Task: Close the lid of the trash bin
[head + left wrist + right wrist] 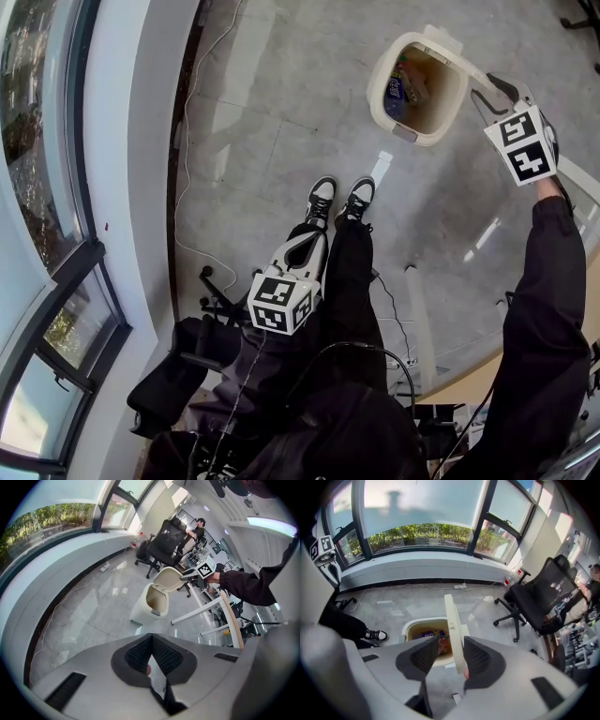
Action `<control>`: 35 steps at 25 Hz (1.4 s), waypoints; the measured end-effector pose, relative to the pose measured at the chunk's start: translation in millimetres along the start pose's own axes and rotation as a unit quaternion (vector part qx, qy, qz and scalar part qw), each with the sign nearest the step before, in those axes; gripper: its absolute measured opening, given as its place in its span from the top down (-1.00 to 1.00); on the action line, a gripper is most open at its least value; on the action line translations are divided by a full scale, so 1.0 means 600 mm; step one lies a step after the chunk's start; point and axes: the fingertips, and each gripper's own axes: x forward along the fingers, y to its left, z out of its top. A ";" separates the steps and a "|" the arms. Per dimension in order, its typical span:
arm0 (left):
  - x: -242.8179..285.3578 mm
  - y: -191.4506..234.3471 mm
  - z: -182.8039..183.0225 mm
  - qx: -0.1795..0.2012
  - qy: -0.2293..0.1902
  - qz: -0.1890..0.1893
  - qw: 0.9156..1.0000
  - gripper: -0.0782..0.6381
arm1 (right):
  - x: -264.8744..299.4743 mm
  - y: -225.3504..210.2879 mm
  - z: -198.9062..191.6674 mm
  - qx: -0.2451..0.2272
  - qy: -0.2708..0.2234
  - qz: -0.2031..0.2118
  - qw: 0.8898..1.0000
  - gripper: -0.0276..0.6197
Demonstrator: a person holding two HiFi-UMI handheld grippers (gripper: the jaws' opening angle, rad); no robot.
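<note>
A cream trash bin (380,80) stands on the grey floor with its mouth open and coloured wrappers inside. Its lid (473,75) is raised upright at the far side. My right gripper (495,94) reaches down over the lid's top edge. In the right gripper view the thin lid (452,620) stands edge-on between the wide jaws, close to the right pad and apart from the left one, so this gripper (451,644) is open. My left gripper (307,242) hangs over my lap, far from the bin (150,604), with its tips (151,639) together and nothing between them.
My shoes (337,199) stand just short of the bin. A thin cable (187,187) runs along the curved window wall at the left. A black office chair (543,597) is beyond the bin, and a white-legged desk (225,606) beside it.
</note>
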 end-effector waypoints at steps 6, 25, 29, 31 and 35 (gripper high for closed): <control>-0.002 0.003 -0.007 0.001 0.002 -0.001 1.000 0.78 | 0.005 0.078 -0.017 -0.004 0.002 0.042 0.999 0.40; -0.002 0.016 -0.032 -0.002 0.009 0.002 1.000 0.78 | 0.078 0.226 -0.066 -0.022 0.030 0.137 0.990 0.40; -0.002 0.022 -0.036 -0.004 0.009 0.004 1.000 0.78 | 0.101 0.248 -0.077 -0.022 0.037 0.153 0.987 0.40; -0.001 0.023 -0.042 -0.007 0.011 0.004 1.000 0.78 | 0.114 0.257 -0.082 -0.027 0.039 0.157 0.986 0.40; 0.003 0.024 -0.056 -0.010 0.017 0.006 1.000 0.78 | 0.144 0.275 -0.096 -0.028 0.043 0.164 0.985 0.40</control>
